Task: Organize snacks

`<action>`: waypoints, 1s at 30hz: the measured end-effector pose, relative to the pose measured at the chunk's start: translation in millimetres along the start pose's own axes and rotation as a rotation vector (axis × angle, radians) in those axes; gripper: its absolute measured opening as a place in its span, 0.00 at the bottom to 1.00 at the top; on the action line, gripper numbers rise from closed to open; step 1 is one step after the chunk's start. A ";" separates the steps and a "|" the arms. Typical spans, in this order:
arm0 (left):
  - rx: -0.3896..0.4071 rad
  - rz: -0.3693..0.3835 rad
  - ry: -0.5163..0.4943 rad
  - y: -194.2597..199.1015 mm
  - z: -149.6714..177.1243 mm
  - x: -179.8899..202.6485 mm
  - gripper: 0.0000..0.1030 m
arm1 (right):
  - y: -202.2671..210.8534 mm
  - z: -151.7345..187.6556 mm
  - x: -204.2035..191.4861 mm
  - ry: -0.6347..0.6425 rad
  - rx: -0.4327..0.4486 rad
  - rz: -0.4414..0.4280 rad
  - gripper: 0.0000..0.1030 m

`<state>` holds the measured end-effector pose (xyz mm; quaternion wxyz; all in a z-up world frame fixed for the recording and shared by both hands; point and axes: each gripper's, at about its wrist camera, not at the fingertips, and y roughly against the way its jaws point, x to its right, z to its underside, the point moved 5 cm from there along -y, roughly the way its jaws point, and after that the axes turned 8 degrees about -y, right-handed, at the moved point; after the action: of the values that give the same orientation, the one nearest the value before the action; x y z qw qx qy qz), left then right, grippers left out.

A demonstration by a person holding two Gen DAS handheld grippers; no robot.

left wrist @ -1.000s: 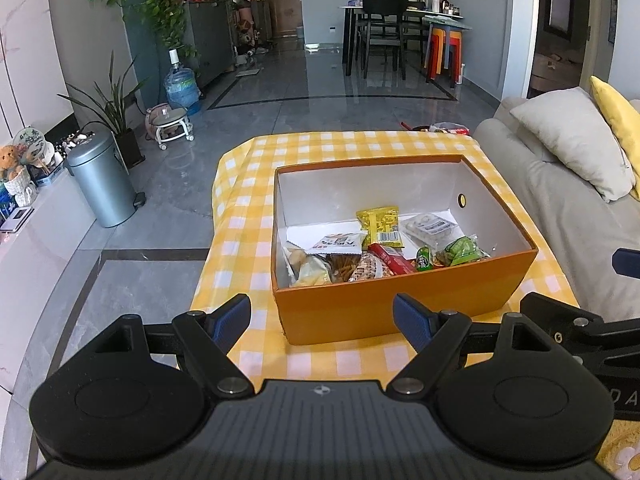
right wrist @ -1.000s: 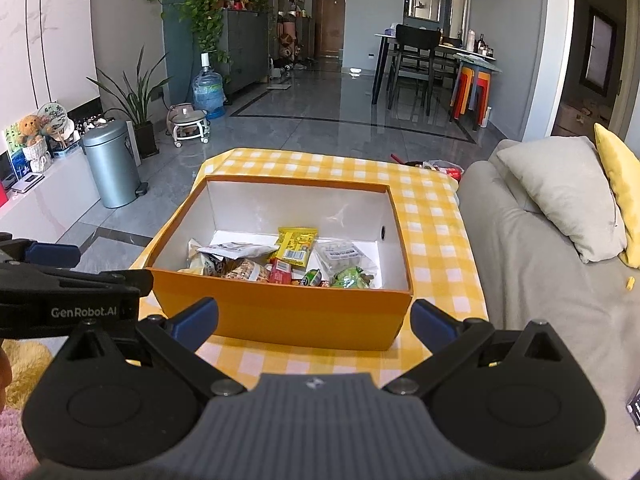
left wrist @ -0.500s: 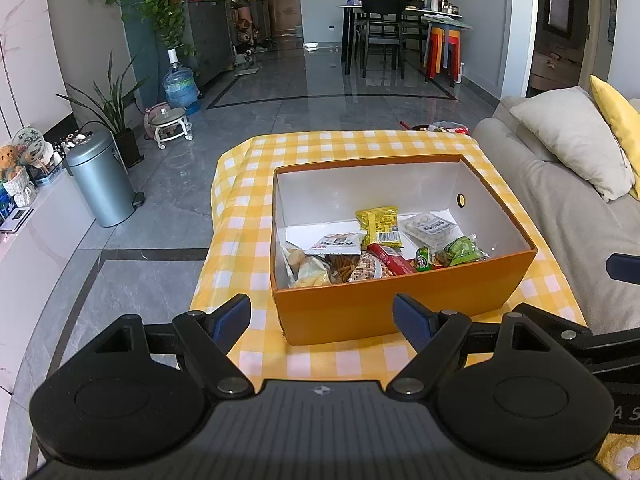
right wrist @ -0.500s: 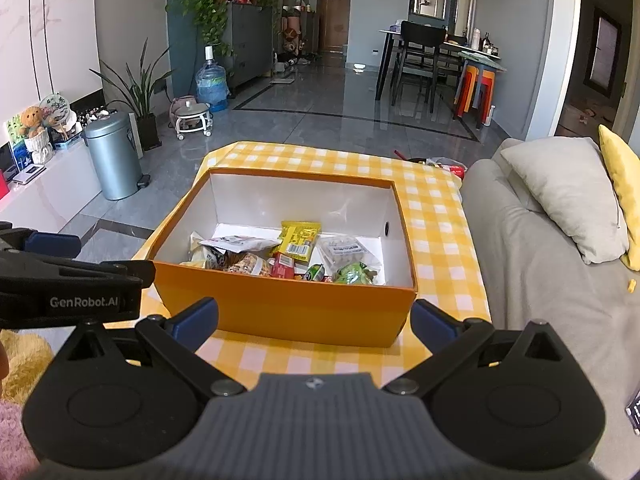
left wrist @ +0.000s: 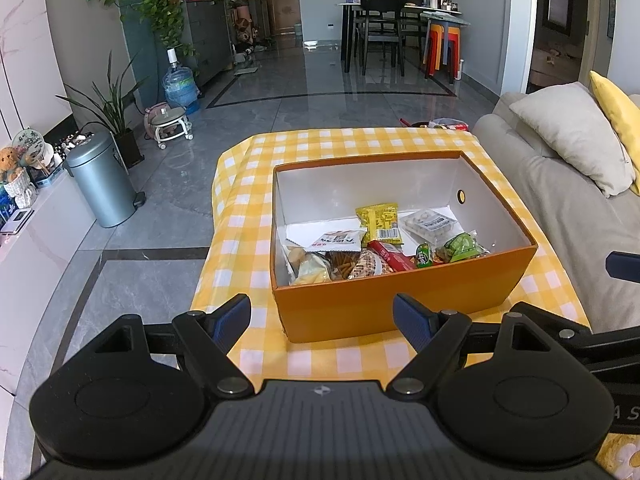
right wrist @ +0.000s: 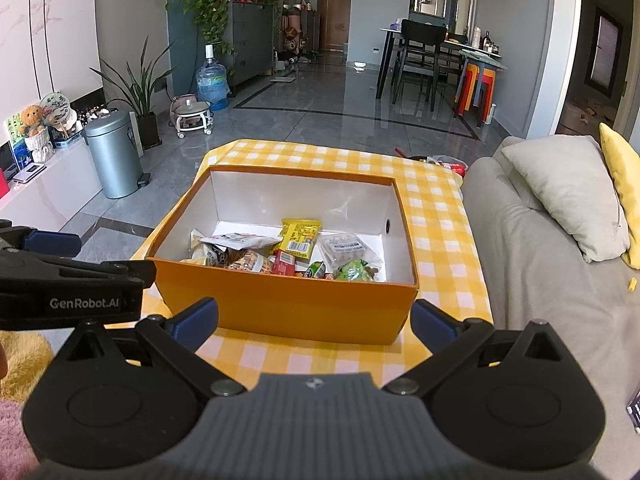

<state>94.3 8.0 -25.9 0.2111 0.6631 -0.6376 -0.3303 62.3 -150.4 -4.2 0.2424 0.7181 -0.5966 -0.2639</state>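
Black-and-blue left gripper [left wrist: 322, 320] nearest the lens, jaws spread wide, nothing between them, hanging over the near edge of the yellow checked tablecloth [left wrist: 248, 216]. Right gripper [right wrist: 314, 320] likewise spread, empty, blue pads flanking the near wall of the orange box [right wrist: 288, 308] without touching it. In the right wrist view the left gripper's body enters from the left edge, level with the box's near left corner; whether it touches the box I can't tell.

Orange box sits on the tablecloth, open top, white inside. Snacks lie loose along its near half: pale chip bag [left wrist: 308, 266] at near left, white flat packet [left wrist: 336, 240] behind it, brown pretzel-like bag [left wrist: 366, 266] at the middle, red bar [left wrist: 390, 256] beside it, small green pack [left wrist: 423, 255], green crinkled bag [left wrist: 460, 246] at near right. Further in, yellow packet [left wrist: 378, 222] with barcode facing up, clear tray pack [left wrist: 430, 222] just right of it. Far half of the box floor bare white. Round hole in the right wall.

Right of the table, grey sofa [right wrist: 540, 248] with grey cushion [right wrist: 568, 192] and yellow cushion [right wrist: 622, 184]. Left on the floor, grey pedal bin [left wrist: 102, 184], potted plant [left wrist: 114, 108], water jug [left wrist: 181, 84]. Far back, dining table with black chairs [left wrist: 380, 28] and stacked coloured stools [left wrist: 442, 48].
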 end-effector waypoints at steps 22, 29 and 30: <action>-0.005 0.011 -0.010 1.8 1.7 -3.6 0.92 | -1.8 2.2 -1.9 -0.006 -0.016 0.006 0.96; 0.000 0.005 -0.010 3.2 -0.3 -3.0 0.92 | -1.8 2.5 -1.6 -0.007 -0.016 0.008 0.96; -0.001 0.004 -0.010 3.2 -0.3 -3.1 0.92 | -2.0 2.5 -1.5 -0.007 -0.016 0.008 0.96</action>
<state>92.4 10.7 -23.0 0.2091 0.6600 -0.6400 -0.3333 61.9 -148.7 -7.3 0.2471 0.7128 -0.5981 -0.2705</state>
